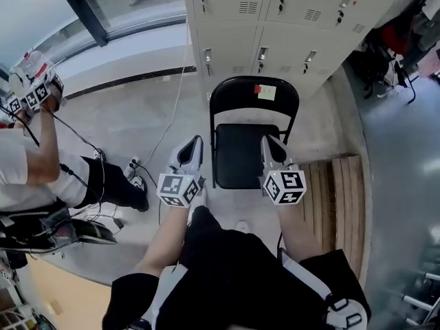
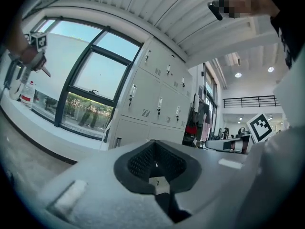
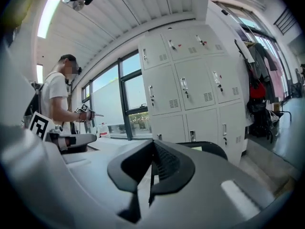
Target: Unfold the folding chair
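The black folding chair [image 1: 237, 155] stands opened out on the floor in front of the lockers. Its seat is flat and its backrest [image 1: 254, 95] carries a red and a pale sticker. My left gripper [image 1: 195, 143] hovers off the seat's left edge and my right gripper [image 1: 269, 143] off its right edge. Both are raised and touch nothing. In the left gripper view the left gripper [image 2: 155, 165] is shut with nothing in it. In the right gripper view the right gripper [image 3: 152, 165] is likewise shut and empty, with the top of the chair's back [image 3: 209, 149] just beyond it.
Grey lockers [image 1: 275, 19] stand right behind the chair. A wooden pallet [image 1: 340, 191] lies to its right. Cables and a power strip [image 1: 134, 165] run across the floor on the left, where another person [image 1: 34, 150] holds a marker-cube gripper. A window wall [image 1: 103, 5] lies at the far left.
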